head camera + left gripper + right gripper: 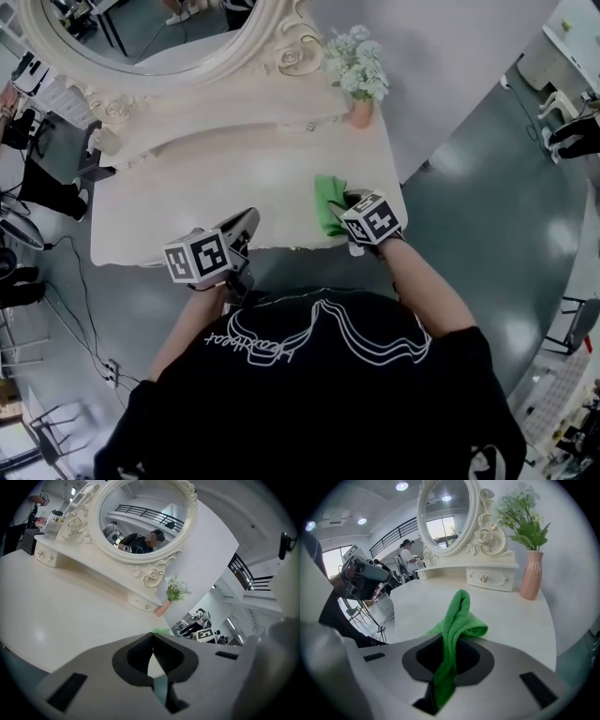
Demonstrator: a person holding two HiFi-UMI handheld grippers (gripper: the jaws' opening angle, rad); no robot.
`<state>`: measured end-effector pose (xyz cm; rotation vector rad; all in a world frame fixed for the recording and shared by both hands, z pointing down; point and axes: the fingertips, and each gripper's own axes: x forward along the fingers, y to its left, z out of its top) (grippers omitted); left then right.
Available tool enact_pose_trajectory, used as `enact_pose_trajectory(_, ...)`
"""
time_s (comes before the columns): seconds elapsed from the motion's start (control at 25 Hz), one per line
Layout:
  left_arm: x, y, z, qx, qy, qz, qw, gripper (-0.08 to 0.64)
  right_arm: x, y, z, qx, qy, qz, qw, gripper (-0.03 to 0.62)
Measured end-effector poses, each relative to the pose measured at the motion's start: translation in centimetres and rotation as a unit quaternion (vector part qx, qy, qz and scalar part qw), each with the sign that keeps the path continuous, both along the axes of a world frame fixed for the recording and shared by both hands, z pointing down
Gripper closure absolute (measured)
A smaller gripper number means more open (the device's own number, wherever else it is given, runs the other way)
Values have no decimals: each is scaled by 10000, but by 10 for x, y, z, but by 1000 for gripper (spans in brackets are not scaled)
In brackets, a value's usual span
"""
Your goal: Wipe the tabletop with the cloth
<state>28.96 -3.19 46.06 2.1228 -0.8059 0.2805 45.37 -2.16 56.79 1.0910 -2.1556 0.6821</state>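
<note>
A green cloth (328,202) rests on the cream tabletop (216,178) near its front right corner. My right gripper (356,208) is shut on it. In the right gripper view the cloth (458,616) rises in a fold between the jaws of the gripper (451,641) and drapes forward onto the table (506,620). My left gripper (242,225) hovers over the table's front edge, left of the cloth. Its jaws (152,637) are shut with nothing between them, and a sliver of the cloth (159,631) shows just beyond their tips.
An ornate oval mirror (159,37) with small drawers (309,122) stands along the back of the table. A pink vase of flowers (361,108) sits at the back right corner. Grey floor surrounds the table, and cables (75,309) lie at the left.
</note>
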Motion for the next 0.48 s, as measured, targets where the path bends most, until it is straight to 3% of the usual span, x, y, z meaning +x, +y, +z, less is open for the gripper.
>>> enact_pose_trajectory(0.48, 43, 11, 10, -153, 126, 366, 9991, 557, 61, 20, -1, 5, 187, 480, 9987, 538)
